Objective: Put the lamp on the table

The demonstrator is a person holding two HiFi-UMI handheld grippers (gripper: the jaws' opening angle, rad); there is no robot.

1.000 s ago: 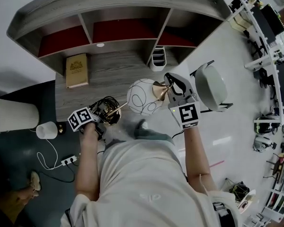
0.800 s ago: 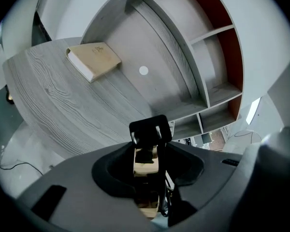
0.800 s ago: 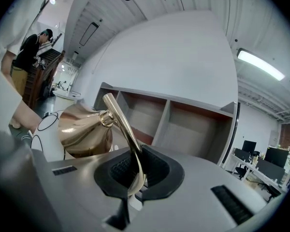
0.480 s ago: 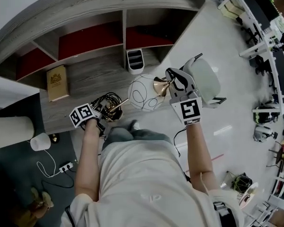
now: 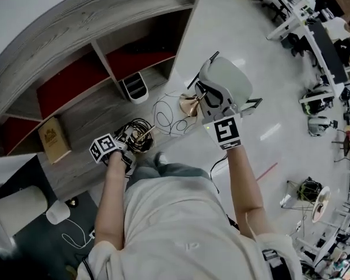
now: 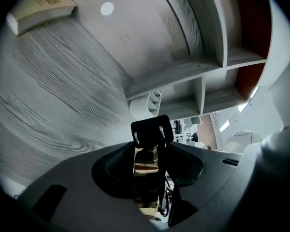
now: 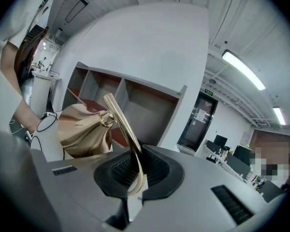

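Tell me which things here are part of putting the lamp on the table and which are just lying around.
In the job: lamp, held by both grippers; left gripper; right gripper; wooden table.
Just lying about: book and white pen holder on the table; white chair beside it.

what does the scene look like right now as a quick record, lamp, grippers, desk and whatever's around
lamp: carried between both grippers, not yet set down
left gripper: jaws closed on the lamp's brass end, by its coiled cable
right gripper: jaws closed on the lamp's thin gold arm
desk: grey wood with shelves, ahead of the person
on desk: book, organizer
nearby: chair on the floor
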